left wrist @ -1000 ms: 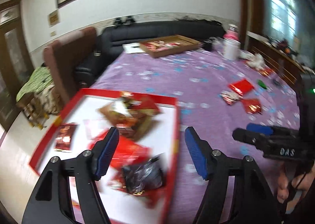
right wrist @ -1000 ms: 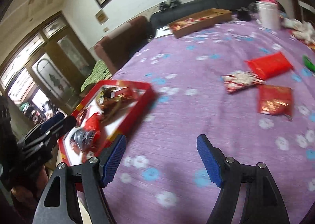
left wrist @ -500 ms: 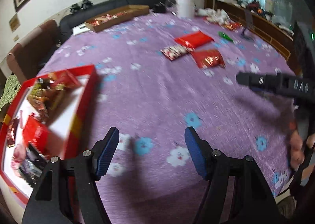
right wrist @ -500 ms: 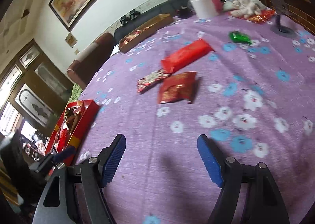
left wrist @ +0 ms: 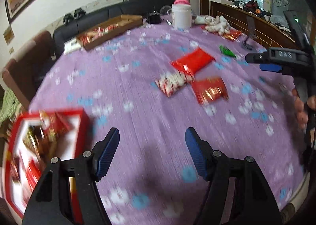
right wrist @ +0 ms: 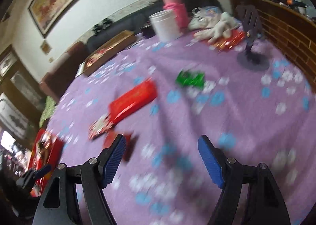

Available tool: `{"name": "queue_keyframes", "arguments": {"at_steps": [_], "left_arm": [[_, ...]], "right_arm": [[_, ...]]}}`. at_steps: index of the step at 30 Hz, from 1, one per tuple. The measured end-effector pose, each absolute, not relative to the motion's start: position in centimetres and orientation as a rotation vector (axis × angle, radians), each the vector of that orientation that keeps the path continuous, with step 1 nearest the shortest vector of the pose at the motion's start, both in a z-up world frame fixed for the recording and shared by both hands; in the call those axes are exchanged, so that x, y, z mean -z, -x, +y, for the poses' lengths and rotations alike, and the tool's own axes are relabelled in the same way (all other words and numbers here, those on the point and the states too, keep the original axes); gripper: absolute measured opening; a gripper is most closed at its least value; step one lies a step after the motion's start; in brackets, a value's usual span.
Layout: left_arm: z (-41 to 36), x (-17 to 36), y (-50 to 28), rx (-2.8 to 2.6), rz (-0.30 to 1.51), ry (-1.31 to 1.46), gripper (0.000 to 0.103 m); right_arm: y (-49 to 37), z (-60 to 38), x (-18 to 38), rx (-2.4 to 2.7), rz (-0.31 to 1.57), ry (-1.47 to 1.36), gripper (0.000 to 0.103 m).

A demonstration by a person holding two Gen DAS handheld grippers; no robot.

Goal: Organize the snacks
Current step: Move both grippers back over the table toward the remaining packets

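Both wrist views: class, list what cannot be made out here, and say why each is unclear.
- Red tray, left wrist view: contents smeared by motion blur, its left side cut by the frame edge.
- Red-and-white packet, left wrist view: print unreadable through blur.
- Crinkled red packet, right wrist view: partly hidden behind a finger of the right gripper.
- Green packet, right wrist view: label blurred.
- Left gripper, right wrist view: mostly cut off at the edge.

Three red snack packets [left wrist: 192, 60] [left wrist: 172, 83] [left wrist: 209, 90], one green packet [right wrist: 190, 79], one red tray [left wrist: 79, 126], one wooden tray [left wrist: 110, 31], two claws [left wrist: 152, 153] [right wrist: 162, 160]
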State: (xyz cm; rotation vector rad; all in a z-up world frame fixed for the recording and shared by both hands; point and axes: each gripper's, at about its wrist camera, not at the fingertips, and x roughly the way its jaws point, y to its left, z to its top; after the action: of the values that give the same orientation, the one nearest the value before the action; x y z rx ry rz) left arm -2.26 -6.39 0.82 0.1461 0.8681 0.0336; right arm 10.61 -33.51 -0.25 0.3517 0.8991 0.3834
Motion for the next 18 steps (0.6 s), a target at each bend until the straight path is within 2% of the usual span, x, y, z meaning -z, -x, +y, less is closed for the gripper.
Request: {"name": "queue_keyframes", "arguments": {"at_steps": [7,8,11,18], "left_arm": [[-5.0,-1.7,-3.1,0.019,0.865,-0.167,0.068],[-4.7,-1.7,-3.6,0.020,0.872,-0.163,0.068],[-4.3,-1.9,-5.0,0.032,0.878,-0.152,0.068],[-5.6,-1.3,-6.9,0.086,0.871,-0.231,0.068]], "right_arm": [[-18.8,-33.6,2.6,-0.276,0.949,-0.447,0.076],[-19.6,-33.6,3.3,-0.262,0.958,-0.462,0.072],[-20.8,-33.5,4.4,-0.218,0.950,-0.447,0.067],[-20.9,-32.8,4.4,-0.207,0.923,-0.350,0.067]]}}
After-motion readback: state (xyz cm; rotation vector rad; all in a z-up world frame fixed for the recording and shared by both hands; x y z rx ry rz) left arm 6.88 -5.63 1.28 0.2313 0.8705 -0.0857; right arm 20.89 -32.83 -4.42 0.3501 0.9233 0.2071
